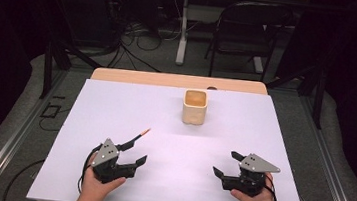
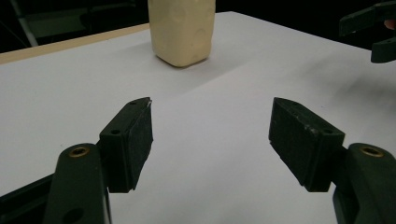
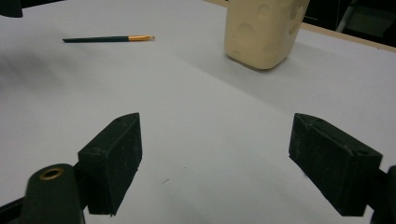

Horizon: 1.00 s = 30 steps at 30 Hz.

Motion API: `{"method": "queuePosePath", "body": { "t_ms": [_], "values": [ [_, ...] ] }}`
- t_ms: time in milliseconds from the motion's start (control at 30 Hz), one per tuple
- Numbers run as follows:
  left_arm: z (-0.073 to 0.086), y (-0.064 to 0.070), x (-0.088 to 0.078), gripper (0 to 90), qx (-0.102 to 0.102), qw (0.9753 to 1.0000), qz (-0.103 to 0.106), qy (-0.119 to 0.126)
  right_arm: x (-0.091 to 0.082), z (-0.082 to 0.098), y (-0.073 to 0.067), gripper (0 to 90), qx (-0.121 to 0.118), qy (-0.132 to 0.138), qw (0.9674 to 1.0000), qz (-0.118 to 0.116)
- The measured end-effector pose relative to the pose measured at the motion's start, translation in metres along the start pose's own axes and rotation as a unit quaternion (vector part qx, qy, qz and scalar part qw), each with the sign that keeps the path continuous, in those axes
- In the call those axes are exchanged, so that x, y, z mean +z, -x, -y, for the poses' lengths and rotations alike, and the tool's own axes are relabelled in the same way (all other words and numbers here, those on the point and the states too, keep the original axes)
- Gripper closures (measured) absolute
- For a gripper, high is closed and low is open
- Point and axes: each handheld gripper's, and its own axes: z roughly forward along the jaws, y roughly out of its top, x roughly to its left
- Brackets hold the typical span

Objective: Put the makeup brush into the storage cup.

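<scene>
My jaws: two black blocks rising from the bottom edge, standing wide apart with bare surface between them; nothing touches either pad, so my right gripper (image 3: 215, 163) grips nothing.
Table (image 3: 196, 121): white top running away from me, with a wooden edge along the far right.
Container (image 3: 264, 30): cream, squarish with rounded corners and shallow round dimples; I see it upright ahead, right of centre, its top cut off.
Paintbrush (image 3: 107, 39): lying flat at far left, dark handle, orange ferrule, pale tip pointing towards the container, well apart from it.
Top left corner: a dark shape (image 3: 11, 7); I can't tell what it is.
</scene>
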Motion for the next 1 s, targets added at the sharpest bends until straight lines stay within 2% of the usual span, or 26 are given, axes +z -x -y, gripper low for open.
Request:
{"method": "queuePosePath", "body": {
  "t_ms": [267,367,533,633,700,1000],
  "values": [
    [-0.001,0.000,-0.003,30.7,-0.007,1.0000,0.000,-0.007,0.002,0.000,0.001,17.8,0.000,-0.007,1.0000,-0.006],
    [-0.001,-0.001,-0.002,30.7,-0.016,0.9996,0.001,-0.022,0.003,0.000,0.002,17.8,0.001,-0.010,0.9999,-0.005],
    [-0.003,0.000,-0.001,30.6,-0.018,0.9993,0.002,-0.034,0.004,-0.001,0.003,18.0,0.003,-0.008,0.9999,-0.005],
    [-0.004,-0.002,-0.001,29.8,-0.018,0.9983,0.001,-0.056,0.006,0.000,0.003,18.1,0.002,-0.008,0.9999,-0.007],
    [-0.006,-0.003,-0.003,29.8,-0.017,0.9979,0.004,-0.063,0.006,-0.001,0.002,18.1,0.001,-0.010,0.9999,-0.007],
    [-0.013,-0.011,-0.009,30.9,-0.029,0.9972,0.004,-0.069,0.006,0.000,0.001,18.4,0.004,-0.015,0.9999,-0.008]
  ]
}}
